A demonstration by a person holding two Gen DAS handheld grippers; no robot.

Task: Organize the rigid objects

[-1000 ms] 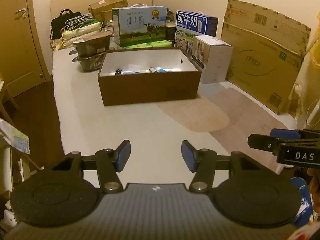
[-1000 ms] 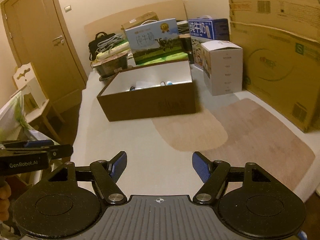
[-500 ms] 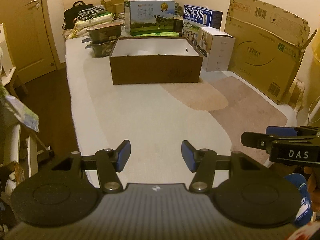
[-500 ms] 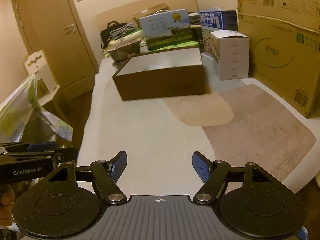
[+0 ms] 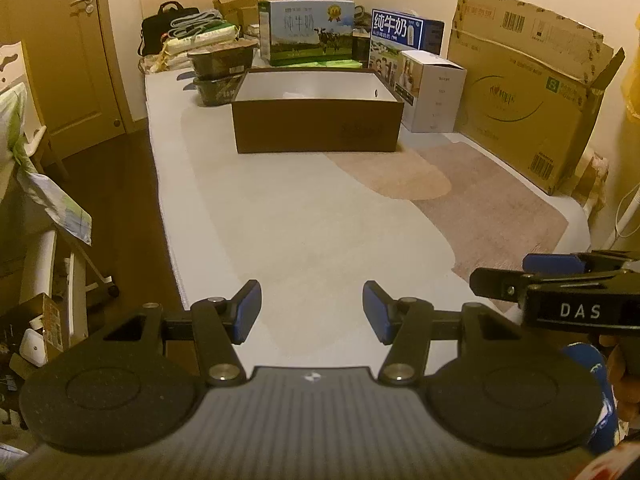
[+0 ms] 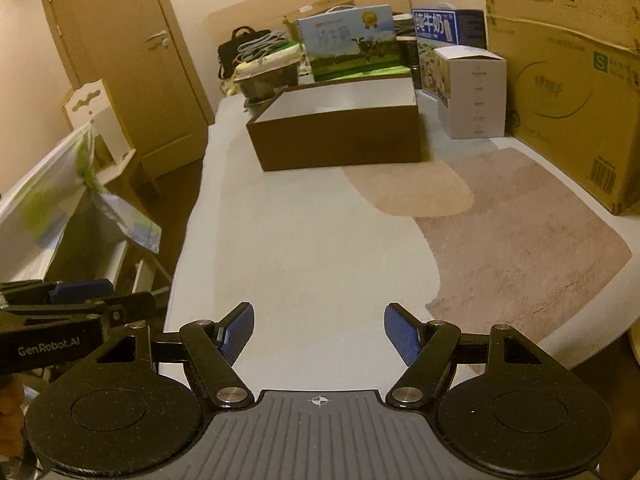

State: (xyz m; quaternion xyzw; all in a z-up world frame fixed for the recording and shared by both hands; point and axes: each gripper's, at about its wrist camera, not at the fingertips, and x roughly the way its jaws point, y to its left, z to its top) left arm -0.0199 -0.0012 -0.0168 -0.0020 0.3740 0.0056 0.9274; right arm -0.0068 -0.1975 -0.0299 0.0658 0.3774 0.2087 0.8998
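Observation:
A brown open box with a white inside stands far ahead on the bed; it also shows in the right wrist view. Its contents are hidden behind the front wall. My left gripper is open and empty, low over the near end of the bed. My right gripper is open and empty beside it. The right gripper shows at the right edge of the left wrist view, and the left gripper at the left edge of the right wrist view.
The bed carries a tan patch at the right. Milk cartons, a white box and a large cardboard box line the far and right sides. A bag and trays sit far left. The floor, a door and a rack lie left.
Both grippers have pulled back from the brown box, which now looks farther and smaller. The items inside it have dropped out of sight. Both stay open.

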